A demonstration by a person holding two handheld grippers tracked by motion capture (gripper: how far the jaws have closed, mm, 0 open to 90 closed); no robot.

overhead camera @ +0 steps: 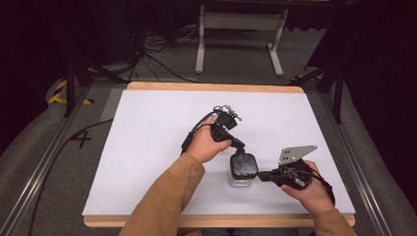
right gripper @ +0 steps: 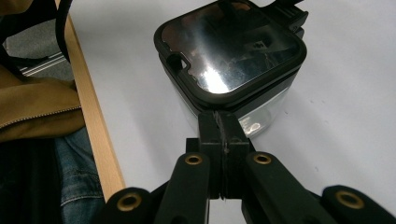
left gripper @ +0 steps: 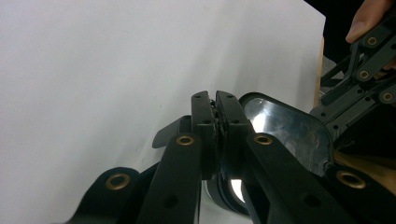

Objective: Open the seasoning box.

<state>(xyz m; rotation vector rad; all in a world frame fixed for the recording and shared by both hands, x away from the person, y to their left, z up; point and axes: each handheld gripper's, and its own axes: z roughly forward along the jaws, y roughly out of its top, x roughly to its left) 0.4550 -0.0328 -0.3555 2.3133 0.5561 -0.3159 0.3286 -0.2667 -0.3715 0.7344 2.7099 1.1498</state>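
table top (overhead camera: pixel 147 147): white sheet over a wooden board, pale wood edge showing at the near and far sides
floor (overhead camera: pixel 236 64): grey carpet beyond the table
cables (overhead camera: pixel 147 49): black, tangled on the carpet
stand (overhead camera: pixel 241 22): white metal frame, upright past the far edge

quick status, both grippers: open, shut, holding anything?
Left gripper: shut, tips at the box lid's edge; no grip on it visible.
Right gripper: shut, tips against the box's lid rim, holding nothing.
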